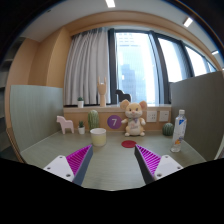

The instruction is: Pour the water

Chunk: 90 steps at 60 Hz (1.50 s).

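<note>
A clear water bottle (pixel 179 131) with a blue label and a white cap stands upright on the grey table (pixel 110 165), to the right, beyond my right finger. A cream cup (pixel 98 137) stands ahead of my left finger. A red coaster (pixel 128 144) lies between them, further back. My gripper (pixel 112 162) is open and empty, its purple pads (pixel 77 160) spread wide, with bare table between them.
A plush mouse (pixel 134 117), a purple number sign (pixel 114 121), a green cactus (pixel 94 119), a small pink horse figure (pixel 66 124) and a green ball (pixel 168 129) line the table's back. Grey partitions (pixel 30 112) stand at both sides. Windows behind.
</note>
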Each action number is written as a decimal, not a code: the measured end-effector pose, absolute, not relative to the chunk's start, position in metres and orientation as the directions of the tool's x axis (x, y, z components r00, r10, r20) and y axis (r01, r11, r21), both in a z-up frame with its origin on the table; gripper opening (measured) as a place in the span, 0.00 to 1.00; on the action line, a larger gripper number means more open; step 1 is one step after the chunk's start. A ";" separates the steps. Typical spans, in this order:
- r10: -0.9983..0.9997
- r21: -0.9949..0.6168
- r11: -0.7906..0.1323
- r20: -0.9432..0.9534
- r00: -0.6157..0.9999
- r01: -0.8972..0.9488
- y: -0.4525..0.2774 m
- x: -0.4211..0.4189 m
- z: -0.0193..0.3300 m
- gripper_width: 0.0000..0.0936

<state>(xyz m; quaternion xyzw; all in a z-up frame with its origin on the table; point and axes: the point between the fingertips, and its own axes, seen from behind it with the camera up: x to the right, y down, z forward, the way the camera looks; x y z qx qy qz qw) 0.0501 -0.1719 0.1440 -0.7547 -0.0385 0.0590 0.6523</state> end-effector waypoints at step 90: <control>-0.261 -0.989 -0.137 0.090 0.961 0.056 0.046 0.385 0.111 0.34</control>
